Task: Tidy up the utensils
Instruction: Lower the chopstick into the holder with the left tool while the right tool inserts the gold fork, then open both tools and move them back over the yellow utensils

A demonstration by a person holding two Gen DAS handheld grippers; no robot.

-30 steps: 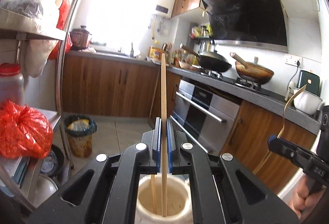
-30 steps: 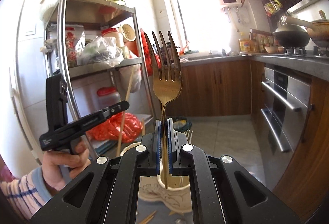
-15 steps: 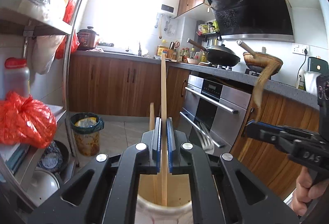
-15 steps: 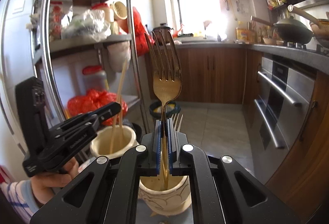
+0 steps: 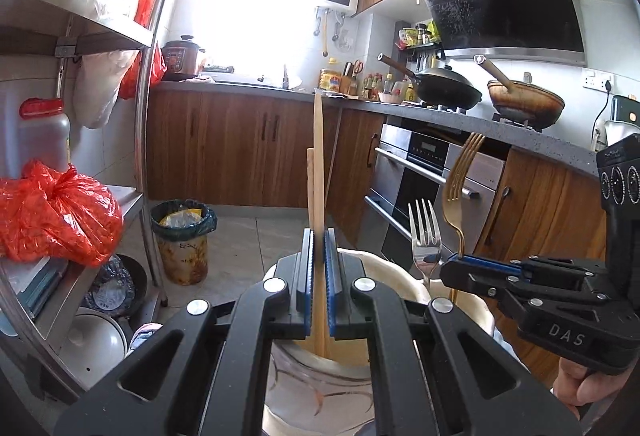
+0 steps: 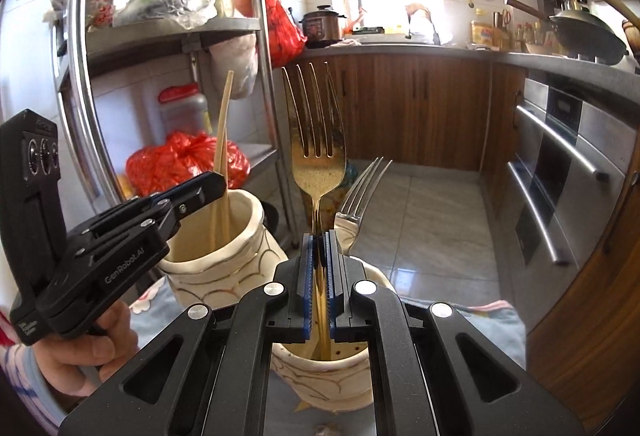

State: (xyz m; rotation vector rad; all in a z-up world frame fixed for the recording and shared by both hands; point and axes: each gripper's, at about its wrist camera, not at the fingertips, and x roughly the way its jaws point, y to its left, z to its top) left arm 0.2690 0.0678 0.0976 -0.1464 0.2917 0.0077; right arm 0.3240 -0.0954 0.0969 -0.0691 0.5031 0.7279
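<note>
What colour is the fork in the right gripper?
Gold. The fork shows best in the right wrist view.

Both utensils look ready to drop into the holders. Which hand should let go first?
Left, probably. Its chopstick already reaches deep inside the left holder, beside another chopstick. The right gripper holds the gold fork with its handle only just inside the right holder.

Both grippers clamped — tilted downward

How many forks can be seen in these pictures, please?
2. The gold fork is clamped in the right gripper above a ceramic holder. The silver fork already stands in that holder. Others may be hidden inside.
</note>
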